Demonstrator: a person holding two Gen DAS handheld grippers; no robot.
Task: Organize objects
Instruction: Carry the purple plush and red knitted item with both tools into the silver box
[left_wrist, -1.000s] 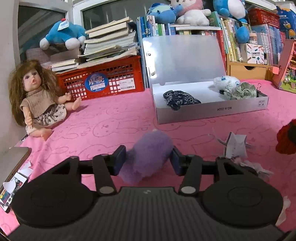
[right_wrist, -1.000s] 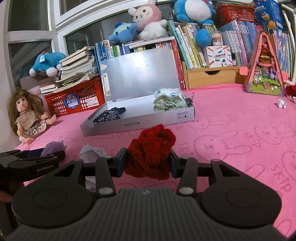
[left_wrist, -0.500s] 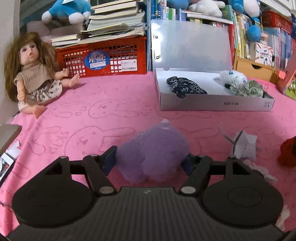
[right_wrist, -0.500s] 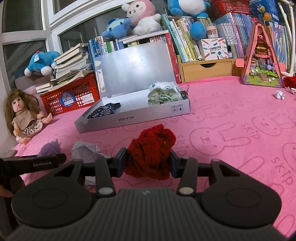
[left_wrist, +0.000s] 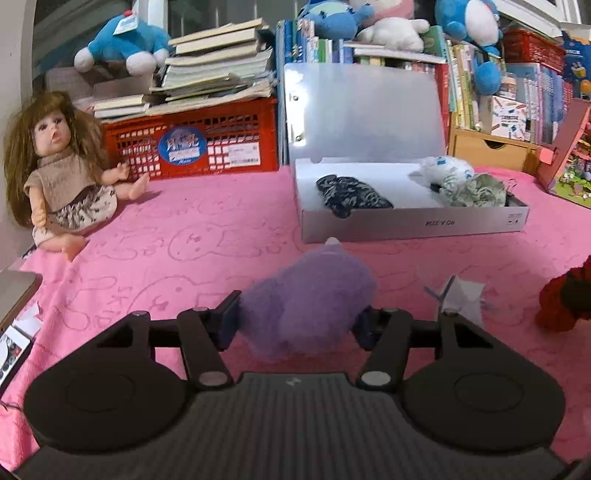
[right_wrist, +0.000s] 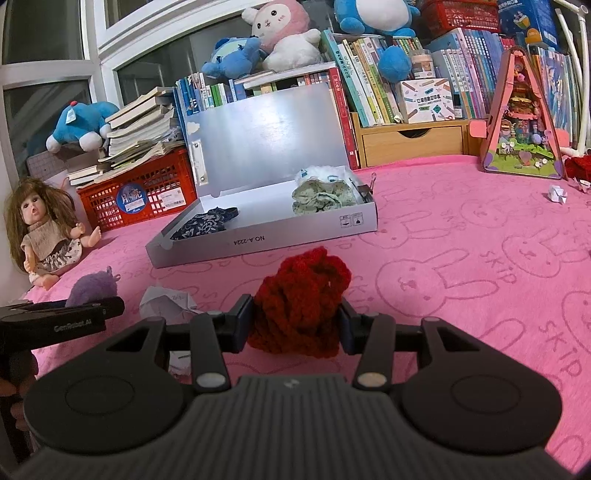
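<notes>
Pink bunny-print cover, open white box as landmark. Left gripper regrips: fingers widened half a second ago, now closing on purple fluffy toy before box. Right gripper unchanged, clamping red yarn bundle. Both seem ready for boxing.

Pink counter cloth embossed with rabbit outlines; fuzzy lilac toy; dark red yarn bundle; white box holding a navy floral cloth and a pale green patterned cloth; red mesh crate, upper left.
</notes>
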